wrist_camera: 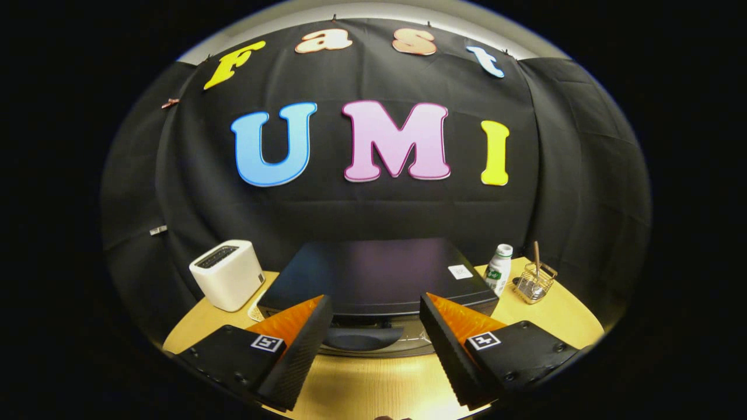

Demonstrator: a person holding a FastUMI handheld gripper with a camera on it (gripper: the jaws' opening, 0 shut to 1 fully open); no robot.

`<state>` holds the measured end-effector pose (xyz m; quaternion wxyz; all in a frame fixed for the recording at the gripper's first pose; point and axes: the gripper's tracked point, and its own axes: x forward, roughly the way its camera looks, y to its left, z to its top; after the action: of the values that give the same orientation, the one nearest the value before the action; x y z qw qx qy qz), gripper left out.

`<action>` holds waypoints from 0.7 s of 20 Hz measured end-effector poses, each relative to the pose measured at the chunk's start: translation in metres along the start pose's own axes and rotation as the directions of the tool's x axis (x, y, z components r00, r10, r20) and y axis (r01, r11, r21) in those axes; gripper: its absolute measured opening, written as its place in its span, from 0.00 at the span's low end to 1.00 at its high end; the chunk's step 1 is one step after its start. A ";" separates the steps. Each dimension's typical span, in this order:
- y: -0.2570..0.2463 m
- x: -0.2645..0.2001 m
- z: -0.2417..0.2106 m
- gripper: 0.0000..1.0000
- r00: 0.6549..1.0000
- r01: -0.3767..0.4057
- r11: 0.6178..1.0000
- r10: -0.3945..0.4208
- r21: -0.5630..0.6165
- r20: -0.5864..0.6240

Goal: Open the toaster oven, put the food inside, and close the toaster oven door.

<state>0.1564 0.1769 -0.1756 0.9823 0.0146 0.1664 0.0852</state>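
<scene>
A: Entry, gripper view. Where does the toaster oven [376, 274] sit relative to the gripper [376, 318]?

B: Straight ahead and slightly below, centred between the two fingers [303, 344]. We look down on its dark top; its long axis runs left to right, square across the line of approach. The front edge lies right at the fingertips.

A: Door and handle?

B: The front face is mostly hidden under the top's edge. A dark curved shape, low between the fingers, may be the handle or the door's upper rim; cannot tell which. The door looks closed, so step one seems not yet done.

A: Gripper state?

B: Spread wide, nothing between the fingers, no contact that I can make out. The tips appear just short of the oven's front, though the fisheye makes touching versus apart uncertain.

A: The food?

B: Not identified. Left of the oven stands a white toaster [227, 274]; right of it a small white bottle [499, 268], then a wire basket [534, 283] holding a stick-like item. All rest on the wooden surface [373, 385].

A: What does the next move turn on?

B: Judgement: the handle lies along the oven's width, so the fingers should drop lower and close above and below it, or hook it, then pull toward the holder and downward. Risk: sliding the oven on the surface.
</scene>
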 end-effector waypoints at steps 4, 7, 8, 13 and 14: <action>0.001 0.025 -0.023 0.98 1.000 0.011 1.000 -0.011 -0.021 -0.029; 0.005 0.035 -0.040 0.98 0.997 0.014 1.000 -0.014 0.001 -0.072; 0.006 0.036 -0.035 0.98 0.999 0.011 1.000 -0.010 0.011 -0.051; 0.007 0.028 -0.040 1.00 0.997 0.007 1.000 -0.006 0.013 -0.081; 0.008 0.021 -0.045 1.00 0.995 0.005 1.000 -0.005 0.005 -0.103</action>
<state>0.1603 0.1882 -0.2243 0.9726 0.0123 0.2170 0.0829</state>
